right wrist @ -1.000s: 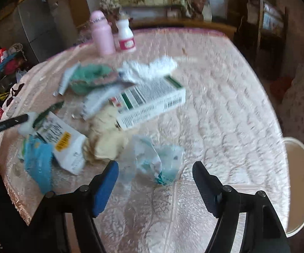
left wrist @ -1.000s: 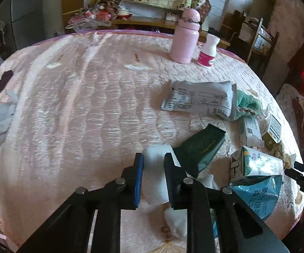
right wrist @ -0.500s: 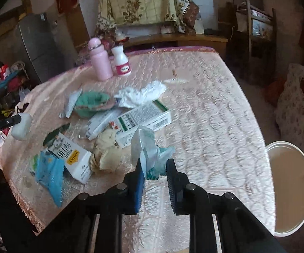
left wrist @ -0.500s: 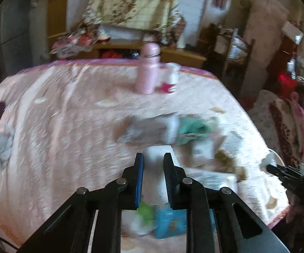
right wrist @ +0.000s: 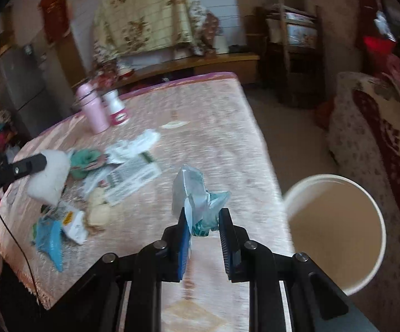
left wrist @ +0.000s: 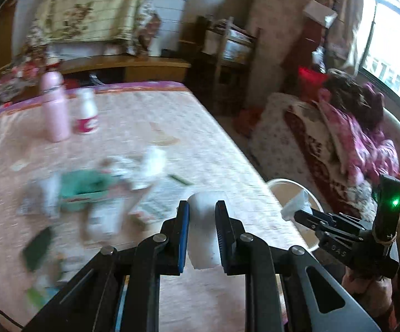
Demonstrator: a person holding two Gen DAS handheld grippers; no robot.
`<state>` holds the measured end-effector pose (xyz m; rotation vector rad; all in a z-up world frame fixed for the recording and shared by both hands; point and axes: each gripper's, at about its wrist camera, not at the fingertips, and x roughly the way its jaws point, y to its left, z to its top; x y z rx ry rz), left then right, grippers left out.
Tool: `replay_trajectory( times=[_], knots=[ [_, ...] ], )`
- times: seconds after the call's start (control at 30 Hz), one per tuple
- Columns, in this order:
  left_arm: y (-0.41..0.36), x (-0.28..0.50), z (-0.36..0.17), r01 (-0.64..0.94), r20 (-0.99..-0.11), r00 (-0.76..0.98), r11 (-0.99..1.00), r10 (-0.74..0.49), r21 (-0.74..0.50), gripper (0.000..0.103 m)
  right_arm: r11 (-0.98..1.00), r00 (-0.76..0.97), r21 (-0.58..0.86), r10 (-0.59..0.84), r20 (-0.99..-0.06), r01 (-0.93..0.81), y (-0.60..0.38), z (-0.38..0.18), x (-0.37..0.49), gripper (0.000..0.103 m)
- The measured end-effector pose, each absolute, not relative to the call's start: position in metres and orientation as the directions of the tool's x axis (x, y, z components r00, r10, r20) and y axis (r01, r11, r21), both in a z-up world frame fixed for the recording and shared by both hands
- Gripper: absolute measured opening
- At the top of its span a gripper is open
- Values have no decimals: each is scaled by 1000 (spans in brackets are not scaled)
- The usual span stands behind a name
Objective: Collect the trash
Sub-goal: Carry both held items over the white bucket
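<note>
While both tools are lifted above the quilted pink tabletop (right wrist: 200, 116), the scene reads so:
Left hand-held gripper (left wrist: 202, 215): clamped tight on 1 soft white tissue wad (left wrist: 204, 229), held above the tabletop's near right edge.
Right hand-held gripper (right wrist: 205, 220): closed on 1 crinkled clear-and-teal plastic wrapper (right wrist: 197, 199), raised above the tabletop beside the bin.
Bin (right wrist: 335, 178): 1 round white tub with a tan inside, off the tabletop's right edge.
Bottles: 2 upright at the far side, 1 matte pink flask (right wrist: 93, 110), 1 small white bottle (right wrist: 115, 108) with a red label.
Remaining litter: a loose heap of paper, cartons and foil left of centre; blur prevents a count.
</note>
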<state>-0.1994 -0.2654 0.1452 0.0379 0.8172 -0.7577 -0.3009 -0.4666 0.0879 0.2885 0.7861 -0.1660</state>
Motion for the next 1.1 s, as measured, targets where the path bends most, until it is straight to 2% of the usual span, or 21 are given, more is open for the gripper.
replay_trajectory(
  times=[0.23, 0.5, 0.93, 1.03, 1.1],
  knots=[
    [-355, -219, 135, 700, -686, 333, 657, -647, -280, 20, 889, 669, 207, -138, -731, 409, -528, 81, -330, 22],
    [-435, -236, 118, 741, -712, 257, 606, -653, -288, 20, 824, 610, 195, -214, -763, 533, -584, 60, -352, 22],
    [-498, -233, 83, 758, -740, 189, 575, -646, -309, 21, 748, 536, 175, -272, -800, 640, -640, 31, -363, 25],
    [-504, -234, 80, 761, -738, 179, 567, -651, -315, 28, 737, 510, 147, -296, -807, 660, -647, 26, -361, 27],
    [-504, -234, 78, 761, -737, 159, 557, -657, -332, 43, 717, 494, 144, -307, -813, 682, -652, 23, -362, 36]
  ],
)
